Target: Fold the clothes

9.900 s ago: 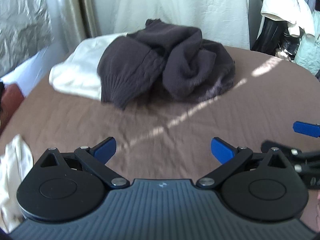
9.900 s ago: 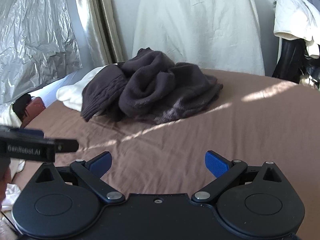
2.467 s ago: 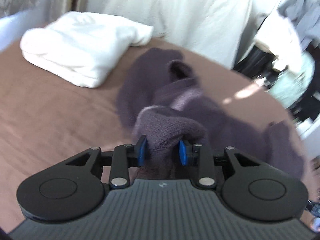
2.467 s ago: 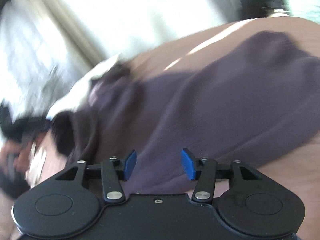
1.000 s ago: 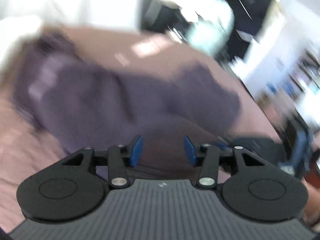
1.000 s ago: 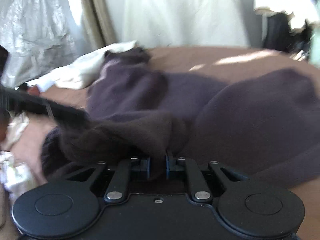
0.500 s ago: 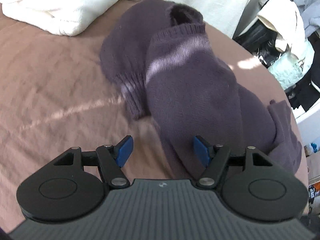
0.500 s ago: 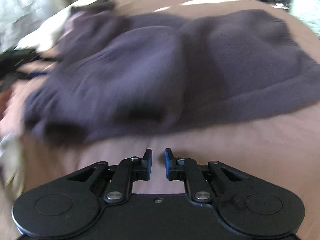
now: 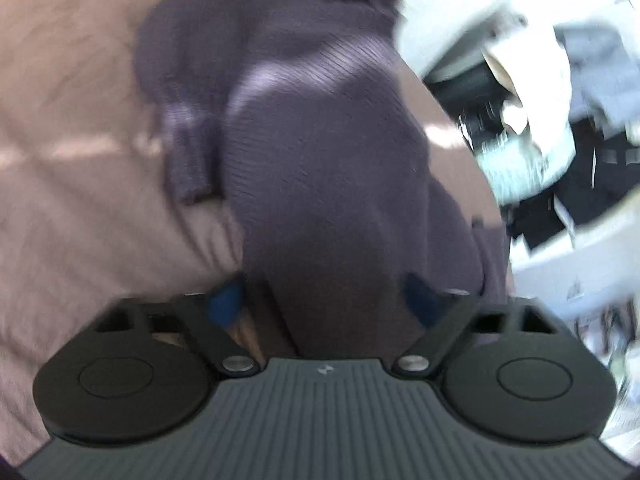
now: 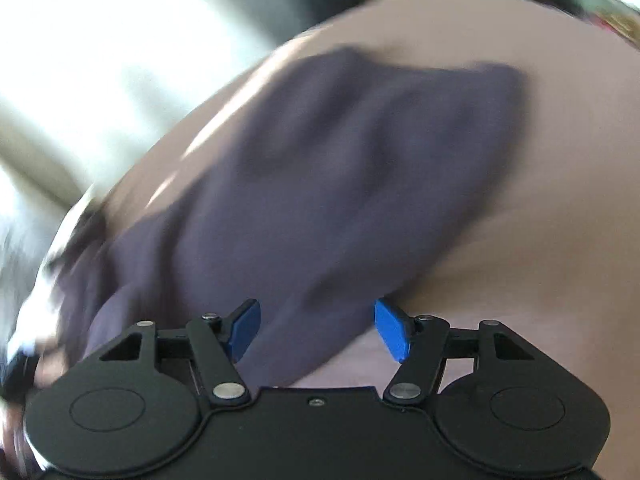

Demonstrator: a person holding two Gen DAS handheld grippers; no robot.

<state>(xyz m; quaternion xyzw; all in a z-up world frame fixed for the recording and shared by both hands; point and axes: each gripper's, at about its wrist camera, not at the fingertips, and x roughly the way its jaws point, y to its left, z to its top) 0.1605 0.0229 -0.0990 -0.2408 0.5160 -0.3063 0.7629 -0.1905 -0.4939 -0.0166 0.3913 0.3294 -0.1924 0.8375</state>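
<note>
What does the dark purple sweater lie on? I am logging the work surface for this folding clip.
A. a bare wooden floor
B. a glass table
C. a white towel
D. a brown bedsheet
D: in the left wrist view the dark purple sweater is spread across a brown bedsheet, and the right wrist view shows the same brown fabric around it.

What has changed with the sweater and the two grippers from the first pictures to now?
The sweater, once bunched against the white pile, now lies spread across the brown cover. The right gripper, clamped on it a second ago, has let go and is opening; the left gripper is closing, sweater between its jaws. The cover is unchanged.
</note>
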